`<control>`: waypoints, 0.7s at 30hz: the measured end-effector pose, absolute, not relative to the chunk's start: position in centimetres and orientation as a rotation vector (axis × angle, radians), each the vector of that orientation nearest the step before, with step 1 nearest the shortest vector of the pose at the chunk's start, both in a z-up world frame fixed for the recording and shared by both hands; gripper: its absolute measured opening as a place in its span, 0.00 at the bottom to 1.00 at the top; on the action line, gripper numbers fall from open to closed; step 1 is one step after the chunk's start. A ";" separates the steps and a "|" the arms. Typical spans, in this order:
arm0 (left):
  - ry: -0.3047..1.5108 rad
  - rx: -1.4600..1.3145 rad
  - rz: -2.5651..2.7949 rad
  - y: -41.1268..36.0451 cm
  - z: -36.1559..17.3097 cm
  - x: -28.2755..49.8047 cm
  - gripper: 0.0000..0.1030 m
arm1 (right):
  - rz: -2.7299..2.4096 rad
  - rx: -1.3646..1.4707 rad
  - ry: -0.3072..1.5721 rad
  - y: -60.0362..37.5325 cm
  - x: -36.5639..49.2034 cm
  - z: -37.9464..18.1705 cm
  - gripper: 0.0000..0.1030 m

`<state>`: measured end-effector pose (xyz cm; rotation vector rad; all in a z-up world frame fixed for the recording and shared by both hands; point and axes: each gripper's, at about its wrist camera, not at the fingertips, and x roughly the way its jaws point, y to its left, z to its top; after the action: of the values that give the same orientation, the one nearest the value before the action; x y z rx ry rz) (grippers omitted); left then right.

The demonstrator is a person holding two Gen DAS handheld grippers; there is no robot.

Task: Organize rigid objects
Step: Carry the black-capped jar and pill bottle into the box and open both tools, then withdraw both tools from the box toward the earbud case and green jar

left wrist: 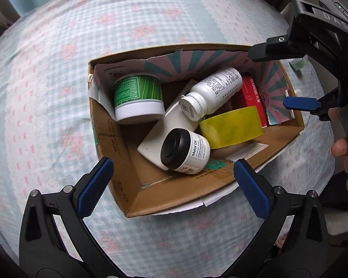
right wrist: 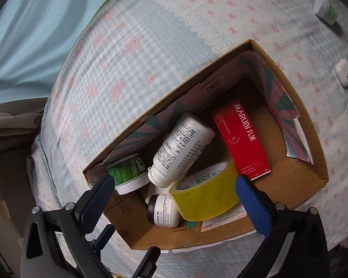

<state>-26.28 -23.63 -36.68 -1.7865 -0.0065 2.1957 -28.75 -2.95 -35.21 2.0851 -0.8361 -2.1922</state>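
Both grippers, left gripper [left wrist: 172,177] and right gripper [right wrist: 174,191], hover over the box [right wrist: 317,162], jaws spread, empty. Tape [right wrist: 206,197], bottles inside. Next: fetch the small jar [right wrist: 326,8] on the bed at 1 o'clock.

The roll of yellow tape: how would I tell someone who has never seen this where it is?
Look inside the open cardboard box that sits on the checked bedspread. Near its front wall, the roll of yellow tape lies against a red carton, with a white bottle and a small black-capped jar alongside. It alone is a hollow, see-through yellow ring, its core printed "MADE IN".
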 end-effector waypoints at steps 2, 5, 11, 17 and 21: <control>-0.022 -1.782 2.212 -24.3 -36.2 -26.0 1.00 | -2.225 2.073 -0.760 -2.7 -28.1 -34.5 1.00; -0.035 -1.778 2.236 -24.9 -35.2 -25.6 1.00 | -2.249 2.055 -0.703 -2.8 -27.5 -33.6 1.00; -0.060 -1.776 2.289 -26.4 -32.9 -24.6 1.00 | -2.292 2.015 -0.649 -3.8 -27.4 -31.8 1.00; -0.042 -1.759 2.362 -26.8 -30.2 -22.7 1.00 | -2.380 1.903 -0.516 -3.7 -25.9 -28.8 1.00; -0.042 -1.722 2.400 -26.5 -27.6 -21.2 1.00 | -2.466 1.782 -0.490 -2.0 -24.0 -25.7 1.00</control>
<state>-21.25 -26.52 -27.56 -1.7224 -0.0421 2.3998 -24.03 -2.05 -25.67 1.7817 -0.4896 -2.4657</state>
